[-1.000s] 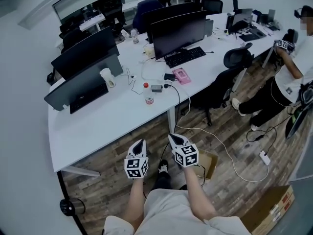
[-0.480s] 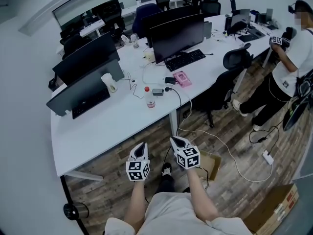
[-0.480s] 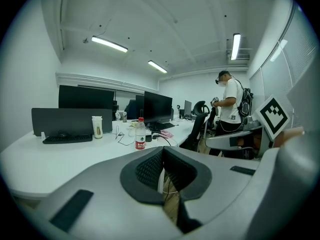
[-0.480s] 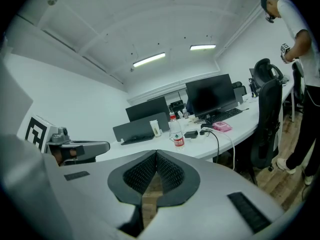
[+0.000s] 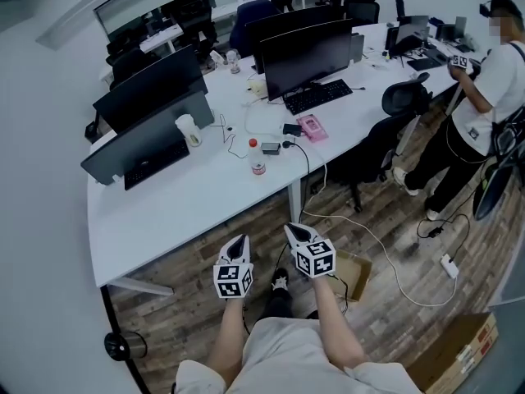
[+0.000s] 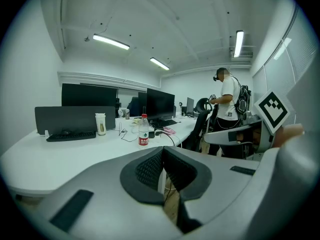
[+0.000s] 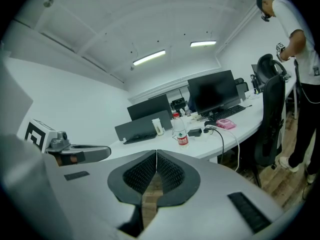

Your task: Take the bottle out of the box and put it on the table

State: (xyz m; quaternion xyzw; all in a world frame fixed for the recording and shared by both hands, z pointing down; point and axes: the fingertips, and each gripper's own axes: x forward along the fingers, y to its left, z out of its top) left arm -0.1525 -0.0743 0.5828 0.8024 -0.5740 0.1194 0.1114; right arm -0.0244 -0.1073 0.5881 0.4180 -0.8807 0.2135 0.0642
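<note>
Curving over a wood floor (image 5: pixel 184 302), the white table (image 5: pixel 189 203) bears monitors (image 5: pixel 308 56) and a bottle (image 5: pixel 258 165).

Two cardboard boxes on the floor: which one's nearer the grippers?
The small box, on the floor just right of the right gripper in the head view. The bigger box lies well apart, at that view's lower right corner.

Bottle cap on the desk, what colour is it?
Red; cap shows best in right gripper view.

White curved desk (image 5: pixel 189 195), black monitors (image 5: pixel 308 56), wood-plank floor (image 5: pixel 402 220), ceiling strip lights (image 6: pixel 111 42)
</note>
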